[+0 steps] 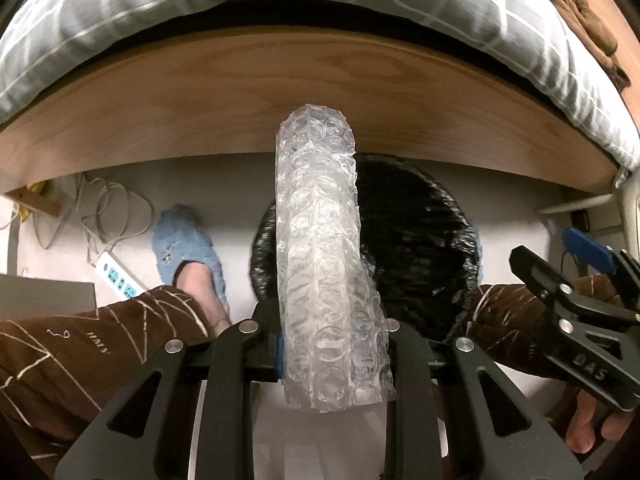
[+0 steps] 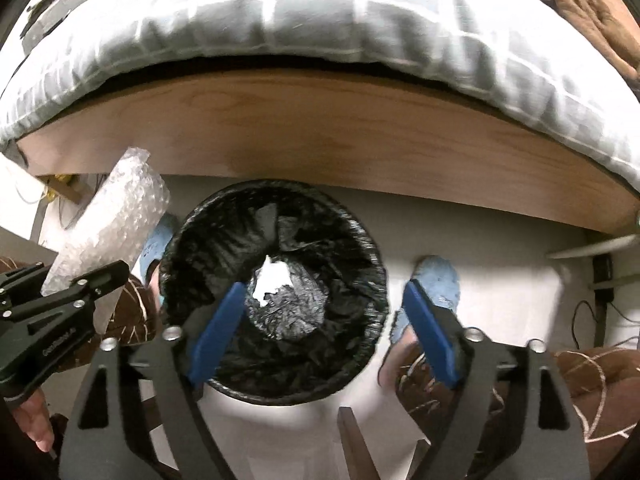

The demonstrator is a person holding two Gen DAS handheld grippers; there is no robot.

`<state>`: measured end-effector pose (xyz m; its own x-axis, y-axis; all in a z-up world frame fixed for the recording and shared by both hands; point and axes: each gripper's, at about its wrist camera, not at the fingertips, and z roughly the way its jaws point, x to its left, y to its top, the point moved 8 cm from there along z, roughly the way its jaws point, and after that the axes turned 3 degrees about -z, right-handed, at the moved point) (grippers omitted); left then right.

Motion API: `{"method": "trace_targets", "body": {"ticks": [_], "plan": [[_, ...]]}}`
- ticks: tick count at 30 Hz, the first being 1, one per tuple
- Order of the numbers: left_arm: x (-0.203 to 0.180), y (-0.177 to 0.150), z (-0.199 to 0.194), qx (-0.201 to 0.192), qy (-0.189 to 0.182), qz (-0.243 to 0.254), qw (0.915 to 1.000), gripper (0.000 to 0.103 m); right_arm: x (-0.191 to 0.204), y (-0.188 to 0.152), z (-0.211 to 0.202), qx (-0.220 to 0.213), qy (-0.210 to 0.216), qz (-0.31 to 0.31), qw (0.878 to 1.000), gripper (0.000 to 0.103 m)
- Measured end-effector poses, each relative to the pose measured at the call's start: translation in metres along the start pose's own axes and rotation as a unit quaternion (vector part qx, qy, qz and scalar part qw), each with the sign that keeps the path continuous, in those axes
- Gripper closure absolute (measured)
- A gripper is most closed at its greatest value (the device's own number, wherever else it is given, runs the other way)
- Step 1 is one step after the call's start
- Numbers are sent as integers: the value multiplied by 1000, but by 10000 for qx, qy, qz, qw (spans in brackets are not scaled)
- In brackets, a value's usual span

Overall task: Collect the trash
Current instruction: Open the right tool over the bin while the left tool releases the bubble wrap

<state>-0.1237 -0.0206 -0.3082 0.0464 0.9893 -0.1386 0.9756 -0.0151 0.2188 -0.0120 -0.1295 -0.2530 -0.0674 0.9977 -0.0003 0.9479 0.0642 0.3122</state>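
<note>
A roll of clear bubble wrap [image 1: 320, 240] stands up between the jaws of my left gripper [image 1: 332, 332], which is shut on its lower part. Behind and below it on the floor stands a round bin lined with a black bag [image 1: 420, 248]. In the right wrist view my right gripper [image 2: 324, 286] hangs open over the bin [image 2: 372, 248], with nothing between its blue pads [image 2: 220, 328]. A crumpled white scrap [image 2: 272, 276] lies at the bottom of the bag. The bubble wrap [image 2: 120, 216] shows at the left of that view, beside the bin.
A bed with a grey checked duvet [image 1: 120, 20] and a wooden side board [image 1: 240, 100] runs just behind the bin. A person's feet in blue slippers [image 1: 184, 240] [image 2: 436, 280] and brown patterned trouser legs flank the bin. A power strip [image 1: 116, 276] and cables lie at left.
</note>
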Motion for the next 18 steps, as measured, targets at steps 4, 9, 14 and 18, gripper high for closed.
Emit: {"method": "trace_targets", "body": {"ticks": [4,9,14,18], "plan": [[-22,0,3,33,-93,202,9997,81,-25,-2,-11,-149,-281,235,9992,11],[-46,1,6,27,-140,418,9990,81,-53,-3,-23,-333,-537,446,9970,8],[-60,0,12,17,-177,540,9984,81,-75,-6,-25,-389,-703,743,9940,8],[-65,-1,18,-32,-135,669,9977,77,-76,-5,-22,-389,-752,788,9933,8]]}}
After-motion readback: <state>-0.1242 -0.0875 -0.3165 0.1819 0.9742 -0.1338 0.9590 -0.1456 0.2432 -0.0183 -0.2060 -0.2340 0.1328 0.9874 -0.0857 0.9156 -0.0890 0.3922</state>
